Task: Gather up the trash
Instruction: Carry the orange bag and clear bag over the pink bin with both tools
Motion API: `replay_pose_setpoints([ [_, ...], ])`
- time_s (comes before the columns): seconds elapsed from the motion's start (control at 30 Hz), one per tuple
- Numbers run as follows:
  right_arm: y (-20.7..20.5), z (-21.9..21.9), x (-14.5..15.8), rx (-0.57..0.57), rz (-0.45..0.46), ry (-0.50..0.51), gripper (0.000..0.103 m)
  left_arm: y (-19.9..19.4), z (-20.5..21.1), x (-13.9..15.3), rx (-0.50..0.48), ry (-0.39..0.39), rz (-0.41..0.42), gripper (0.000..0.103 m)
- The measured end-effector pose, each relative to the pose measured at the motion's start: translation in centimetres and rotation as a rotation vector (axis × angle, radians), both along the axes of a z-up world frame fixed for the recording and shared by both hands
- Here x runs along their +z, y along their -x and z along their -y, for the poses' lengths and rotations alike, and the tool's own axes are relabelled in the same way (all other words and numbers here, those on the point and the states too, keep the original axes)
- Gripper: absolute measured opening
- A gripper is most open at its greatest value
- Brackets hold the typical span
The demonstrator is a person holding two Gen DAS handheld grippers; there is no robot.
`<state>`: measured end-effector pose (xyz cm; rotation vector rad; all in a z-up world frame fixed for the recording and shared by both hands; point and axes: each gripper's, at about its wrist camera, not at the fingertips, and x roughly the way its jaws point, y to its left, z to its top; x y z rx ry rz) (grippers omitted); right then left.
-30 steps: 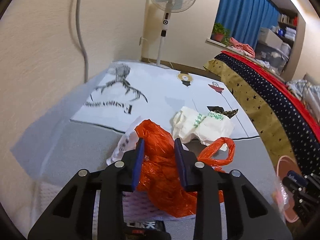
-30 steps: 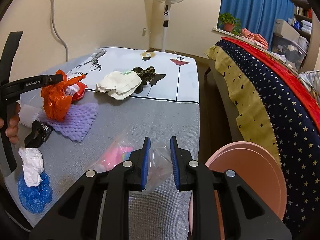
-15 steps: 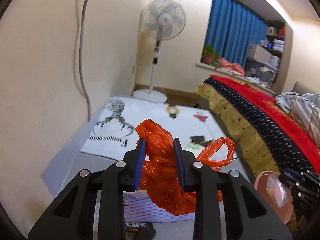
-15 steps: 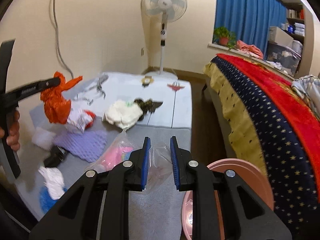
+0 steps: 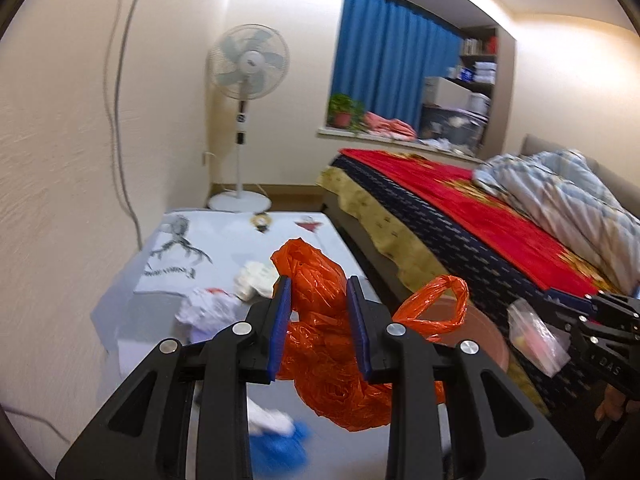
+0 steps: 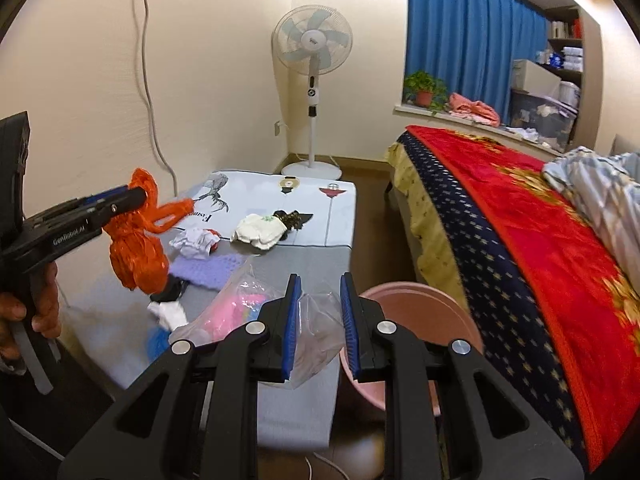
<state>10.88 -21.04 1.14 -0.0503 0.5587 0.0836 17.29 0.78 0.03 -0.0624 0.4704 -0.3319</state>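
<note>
Orange plastic bag (image 5: 320, 344) hangs clamped between left jaws; clear bag (image 6: 316, 332) between right.

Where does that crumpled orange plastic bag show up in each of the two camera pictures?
Left wrist view: the orange bag sits bottom centre, clamped between the left gripper.
Right wrist view: the orange bag hangs at the left edge from the same gripper.
Shared landmark: the standing fan by the wall.

My bag (image 5: 320, 344) is orange, my pads (image 5: 280, 328) blue; the bin (image 6: 416, 300) pink, curtain (image 6: 472, 44) blue, blanket (image 6: 560, 248) red beside star-dotted navy.
</note>
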Motion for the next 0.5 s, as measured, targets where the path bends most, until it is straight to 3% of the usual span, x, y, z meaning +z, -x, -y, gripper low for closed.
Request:
replay_pose_setpoints([
  [0.23, 7.0, 2.0, -0.1, -0.067, -0.013, -0.018, 0.021, 6.2, 2.7, 0.2, -0.075, -0.006, -0.023, 0.028],
  [0.37, 9.6, 2.5, -0.3, -0.091, -0.021, -0.022, 0.021, 9.4, 4.4, 0.5, -0.111, -0.042, -0.005, 0.028],
  [0.5, 11.7, 3.0, -0.4, -0.11, -0.018, -0.035, 0.021, 11.1, 5.3, 0.7, -0.152, -0.029, -0.01, 0.028],
])
